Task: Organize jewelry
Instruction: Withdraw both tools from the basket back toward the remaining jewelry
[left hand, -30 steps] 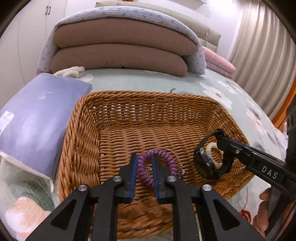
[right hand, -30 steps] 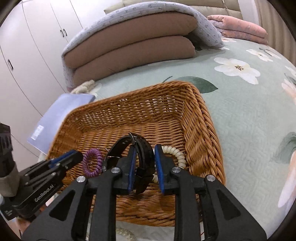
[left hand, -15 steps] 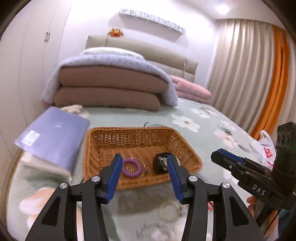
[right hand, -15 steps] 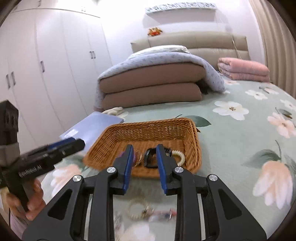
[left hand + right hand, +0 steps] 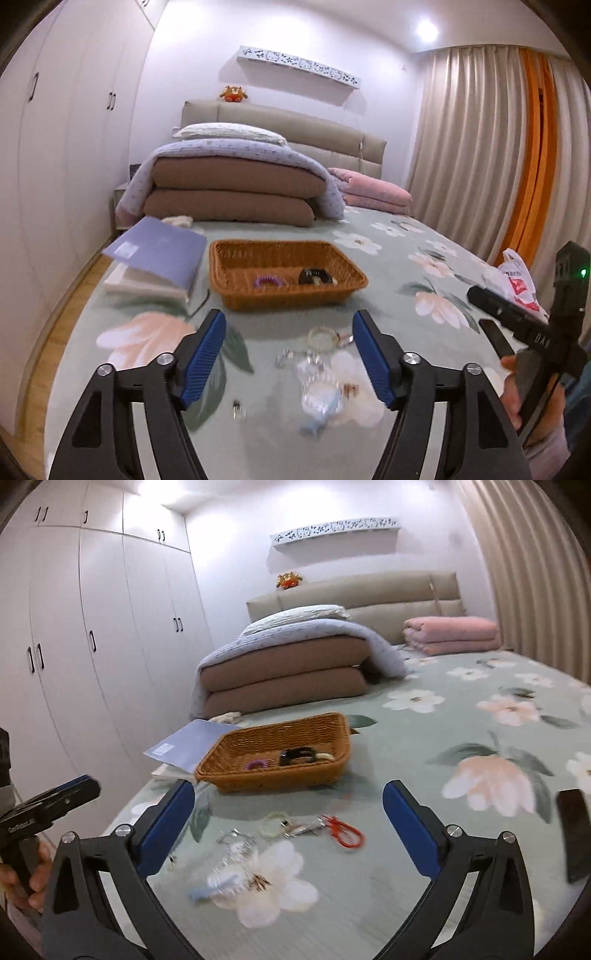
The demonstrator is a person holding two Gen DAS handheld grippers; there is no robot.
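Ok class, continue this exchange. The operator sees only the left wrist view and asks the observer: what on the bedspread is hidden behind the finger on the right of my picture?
Observer: A red loop lies on the bedspread, just right of the pale bead bracelet.
Operator: Anything further right?
Observer: A dark flat thing lies at the right edge of the right wrist view. I cannot tell what it is.
Operator: And the right gripper?
Observer: The right gripper stands wide. Its fingers have just been opening and nothing is between them.
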